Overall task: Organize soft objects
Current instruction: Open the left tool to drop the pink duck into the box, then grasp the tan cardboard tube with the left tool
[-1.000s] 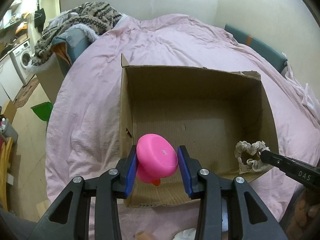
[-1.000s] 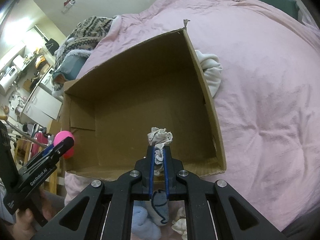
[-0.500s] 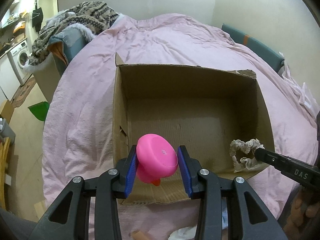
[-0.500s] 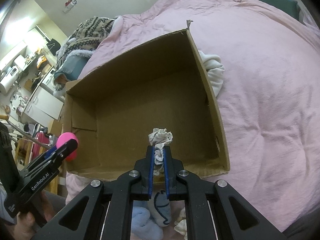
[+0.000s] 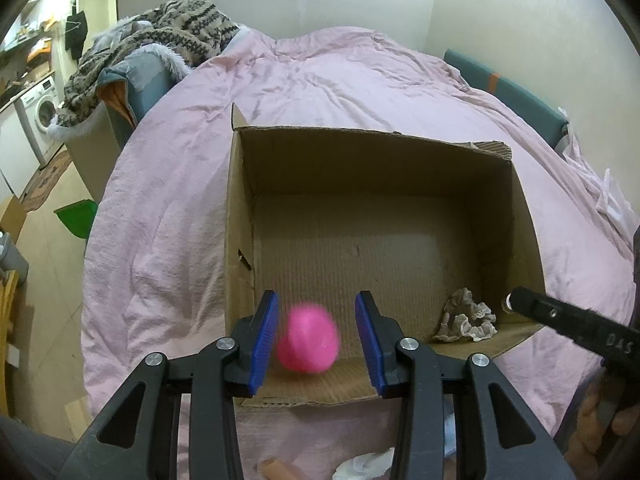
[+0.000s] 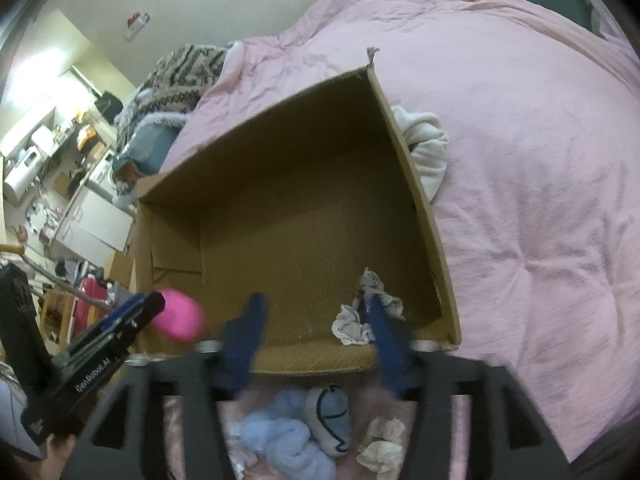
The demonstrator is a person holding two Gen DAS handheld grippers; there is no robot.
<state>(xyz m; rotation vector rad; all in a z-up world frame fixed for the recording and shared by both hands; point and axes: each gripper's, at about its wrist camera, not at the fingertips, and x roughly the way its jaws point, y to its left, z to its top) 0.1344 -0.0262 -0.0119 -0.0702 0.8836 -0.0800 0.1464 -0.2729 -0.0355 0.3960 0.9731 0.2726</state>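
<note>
Because both grippers hang over the cardboard box, the left gripper, jaws apart, lets the pink ball fall free while the right gripper, jaws opening, drops the lace scrunchie inside.

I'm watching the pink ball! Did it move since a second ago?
Yes. The pink ball has slipped down from between the left gripper pads, toward the cardboard box floor, blurred mid-fall.
</note>
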